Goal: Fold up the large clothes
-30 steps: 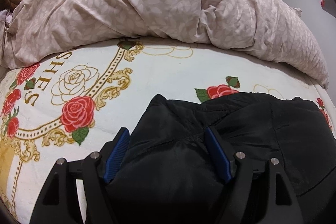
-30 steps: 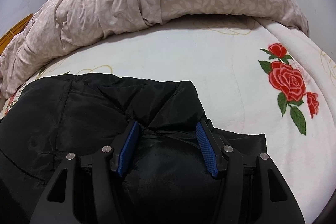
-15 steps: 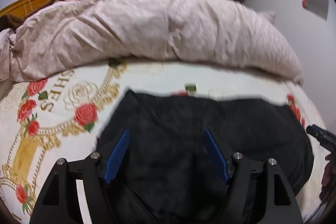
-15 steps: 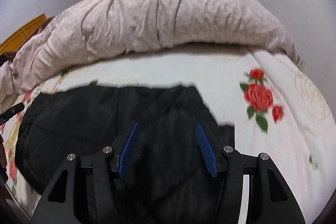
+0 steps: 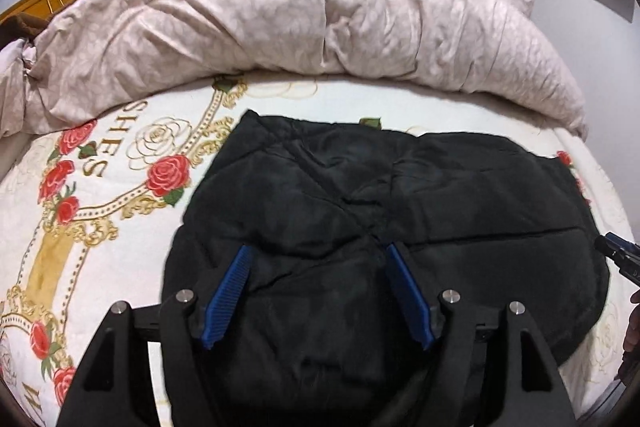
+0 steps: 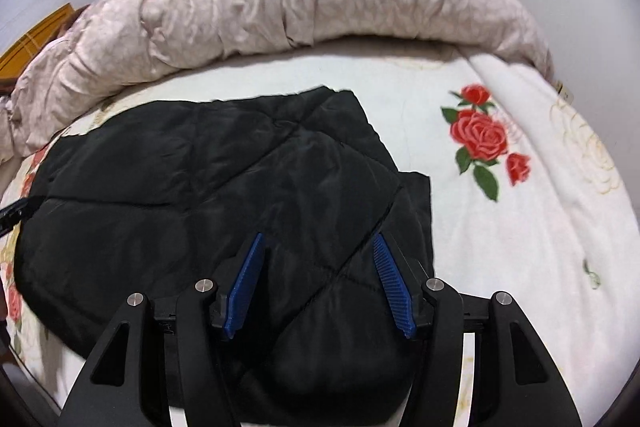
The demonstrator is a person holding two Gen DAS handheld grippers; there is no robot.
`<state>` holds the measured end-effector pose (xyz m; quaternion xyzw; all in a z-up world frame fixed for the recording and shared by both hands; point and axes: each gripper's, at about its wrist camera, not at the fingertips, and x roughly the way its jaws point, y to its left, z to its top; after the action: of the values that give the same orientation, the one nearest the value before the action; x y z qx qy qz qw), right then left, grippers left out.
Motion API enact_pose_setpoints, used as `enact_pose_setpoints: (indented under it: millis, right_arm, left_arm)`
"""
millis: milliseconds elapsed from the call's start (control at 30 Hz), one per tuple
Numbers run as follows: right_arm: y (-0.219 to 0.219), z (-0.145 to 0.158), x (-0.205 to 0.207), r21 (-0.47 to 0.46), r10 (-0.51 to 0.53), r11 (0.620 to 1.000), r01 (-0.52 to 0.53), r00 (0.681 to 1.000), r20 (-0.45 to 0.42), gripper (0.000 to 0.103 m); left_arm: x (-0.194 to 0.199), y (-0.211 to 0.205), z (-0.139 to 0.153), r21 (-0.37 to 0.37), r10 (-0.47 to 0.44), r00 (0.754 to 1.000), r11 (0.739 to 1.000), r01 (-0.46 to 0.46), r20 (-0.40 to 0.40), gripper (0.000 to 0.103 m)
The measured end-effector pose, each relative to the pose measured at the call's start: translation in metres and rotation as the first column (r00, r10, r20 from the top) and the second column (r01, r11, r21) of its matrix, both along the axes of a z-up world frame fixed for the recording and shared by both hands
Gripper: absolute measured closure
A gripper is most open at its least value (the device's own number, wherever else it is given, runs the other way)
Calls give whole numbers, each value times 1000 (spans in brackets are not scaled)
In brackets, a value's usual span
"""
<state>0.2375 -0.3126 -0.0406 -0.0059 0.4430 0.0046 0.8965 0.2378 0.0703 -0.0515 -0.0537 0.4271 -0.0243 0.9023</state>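
- Black jacket (image 5: pixel 400 211) lies under both spread jaws, left gripper (image 5: pixel 316 291) and right gripper (image 6: pixel 320 279) gripping nothing.
- Bare bed (image 6: pixel 500 247) right of right jaws; duvet (image 5: pixel 320 27) beyond.

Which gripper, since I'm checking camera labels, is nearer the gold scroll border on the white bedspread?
Left. The left gripper hovers over the black quilted jacket beside the gold scroll border; the right gripper is at the jacket's far end.

black quilted puffer jacket (image 5: pixel 400 211) lies folded into a flat, puffy bundle on the bed.
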Motion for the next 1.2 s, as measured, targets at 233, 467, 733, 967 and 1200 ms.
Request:
enact_pose_setpoints:
  millis: [233, 467, 733, 967, 1200]
  right_arm:
    - [3, -27, -6, 6, 11, 1000, -11, 997, -70, 46]
    - [3, -32, 0, 0, 20, 1000, -20, 998, -68, 46]
    - [1, -25, -3, 4, 15, 1000, -15, 997, -72, 46]
    - [-19, -1, -16, 44, -26, 999, 26, 1000, -12, 46]
    - [-46, -15, -10, 82, -95, 992, 99, 994, -54, 45]
  left_arm:
    - [-10, 16, -32, 5, 48, 996, 999, -48, -79, 30]
    - [-6, 12, -39, 9, 49, 996, 999, -48, -72, 30]
    - [-6, 13, -35, 13, 44, 996, 999, -43, -81, 30]
    - [-17, 35, -9, 2, 88, 996, 996, -88, -20, 31]
    - [-13, 79, -26, 4, 185, 981, 983, -185, -62, 31]
